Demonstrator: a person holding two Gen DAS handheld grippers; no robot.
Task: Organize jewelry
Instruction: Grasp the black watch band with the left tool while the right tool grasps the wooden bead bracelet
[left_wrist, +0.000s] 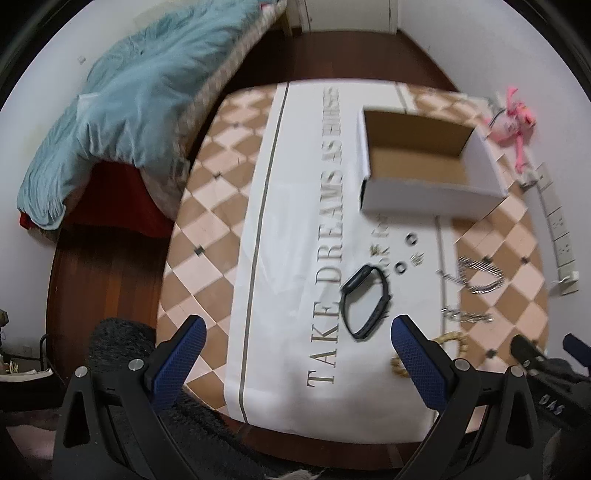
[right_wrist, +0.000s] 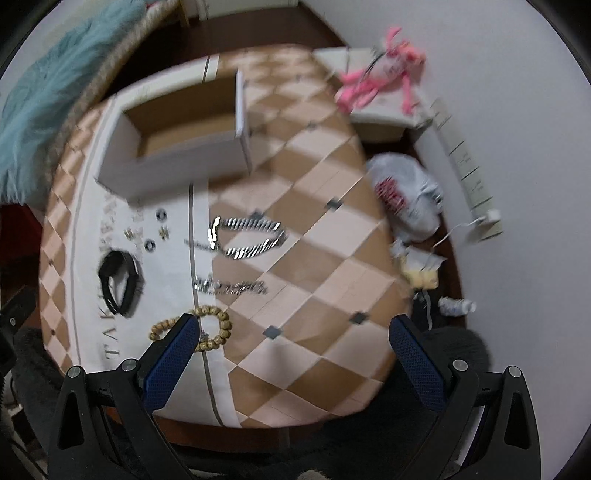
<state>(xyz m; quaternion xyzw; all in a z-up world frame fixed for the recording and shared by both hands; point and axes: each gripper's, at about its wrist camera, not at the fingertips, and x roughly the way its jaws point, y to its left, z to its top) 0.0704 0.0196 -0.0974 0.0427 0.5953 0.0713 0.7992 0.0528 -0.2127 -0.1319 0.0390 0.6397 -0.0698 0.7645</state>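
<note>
An open white cardboard box (left_wrist: 424, 192) (right_wrist: 177, 173) stands on the white table runner (left_wrist: 295, 229). In front of it lie a black smartwatch (left_wrist: 364, 301) (right_wrist: 120, 282), small rings and earrings (left_wrist: 408, 251) (right_wrist: 155, 230), a silver chain bracelet (left_wrist: 480, 277) (right_wrist: 251, 236), a smaller silver chain (left_wrist: 467, 315) (right_wrist: 229, 286) and a wooden bead bracelet (right_wrist: 210, 328) (left_wrist: 454, 338). My left gripper (left_wrist: 299, 332) is open and empty, above the table's near edge, the watch just beyond it. My right gripper (right_wrist: 295, 332) is open and empty, its left finger (right_wrist: 173, 362) over the bead bracelet.
The table (right_wrist: 314, 258) has a brown and pink checkered top. A pink plush toy (right_wrist: 384, 81), a power strip (right_wrist: 469, 177) and a plastic bag (right_wrist: 402, 192) lie to the right by the wall. A bed with a teal blanket (left_wrist: 122, 110) is at the left.
</note>
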